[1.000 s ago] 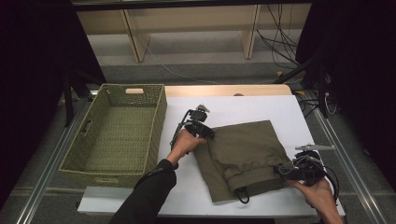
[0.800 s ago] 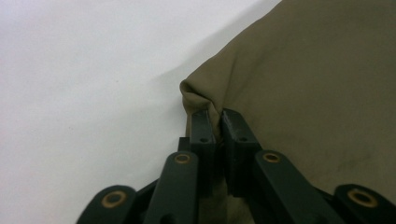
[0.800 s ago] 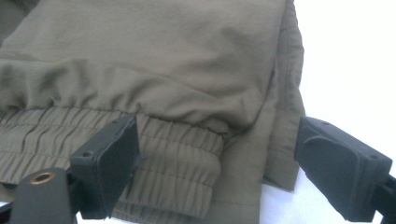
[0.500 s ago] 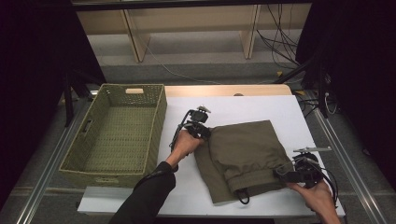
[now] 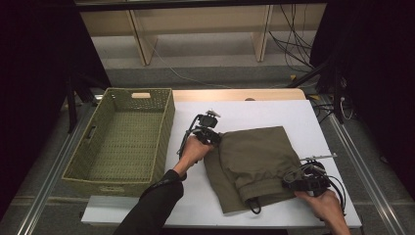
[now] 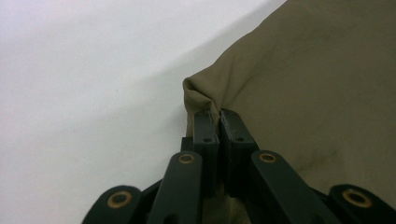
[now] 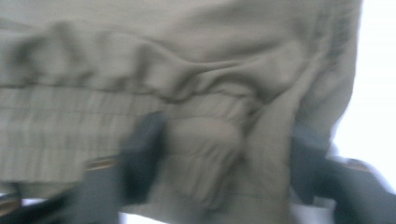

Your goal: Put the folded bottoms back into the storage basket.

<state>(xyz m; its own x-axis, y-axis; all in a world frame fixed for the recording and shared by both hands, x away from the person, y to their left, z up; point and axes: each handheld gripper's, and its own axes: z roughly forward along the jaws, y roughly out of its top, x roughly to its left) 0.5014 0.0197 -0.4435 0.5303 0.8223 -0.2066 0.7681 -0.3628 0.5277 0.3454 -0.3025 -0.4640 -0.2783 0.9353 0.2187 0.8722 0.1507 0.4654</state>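
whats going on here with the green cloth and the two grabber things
A person is handling a folded olive garment on the white table. The left gripper is shut on a pinch of its edge. The right gripper sits at the elastic waistband end, its jaws just closing around bunched fabric, not yet clamped. A woven basket stands alongside.

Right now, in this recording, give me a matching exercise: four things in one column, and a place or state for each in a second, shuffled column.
Things:
1. left gripper
2. right gripper
3. woven basket
4. olive garment

Places or states:
a. empty, at the table's left side
b. jaws just closing around the elastic waistband
c. pinched shut on a fabric corner
d. folded on the white table

Pairs: 1-c, 2-b, 3-a, 4-d
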